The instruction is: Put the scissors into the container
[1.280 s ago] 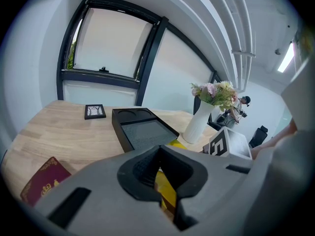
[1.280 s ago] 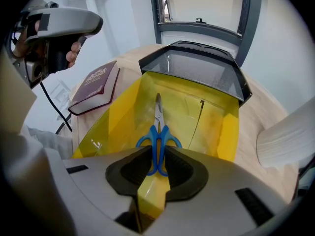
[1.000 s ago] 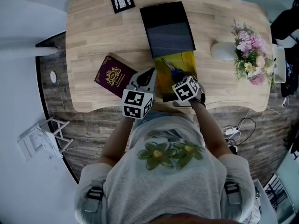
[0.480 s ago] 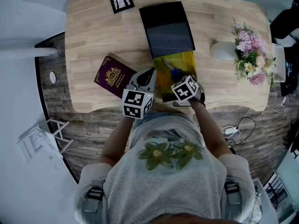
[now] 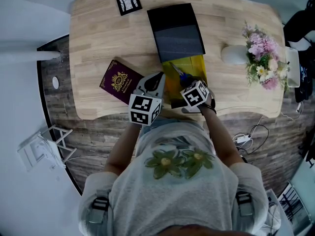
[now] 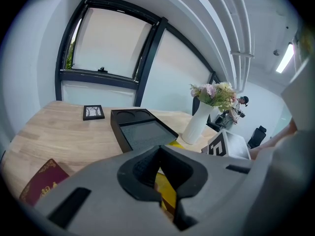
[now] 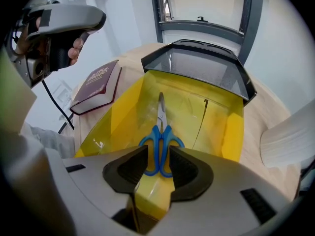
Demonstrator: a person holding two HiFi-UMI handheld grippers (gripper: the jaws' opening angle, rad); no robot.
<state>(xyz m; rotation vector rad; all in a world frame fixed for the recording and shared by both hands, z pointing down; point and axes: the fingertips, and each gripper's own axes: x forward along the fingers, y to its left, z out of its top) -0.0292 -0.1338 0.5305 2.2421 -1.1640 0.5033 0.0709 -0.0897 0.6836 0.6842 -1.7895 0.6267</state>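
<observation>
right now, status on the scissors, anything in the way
Right gripper shut on scissors handles, blades inside the yellow container. Left gripper shut, empty. Nothing in the way.

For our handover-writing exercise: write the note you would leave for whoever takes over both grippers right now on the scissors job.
Left gripper: jaws together, nothing held, clear of the job on the container's left.
Right gripper: at the near end of the yellow container, jaws apart on either side of the blue handles; I cannot tell whether they pinch them.
Scissors: inside the container, blades pointing away from the person.
Done: scissors are in the container.
Left: probably make sure the right jaws are free of the handles, then draw that gripper back.
</observation>
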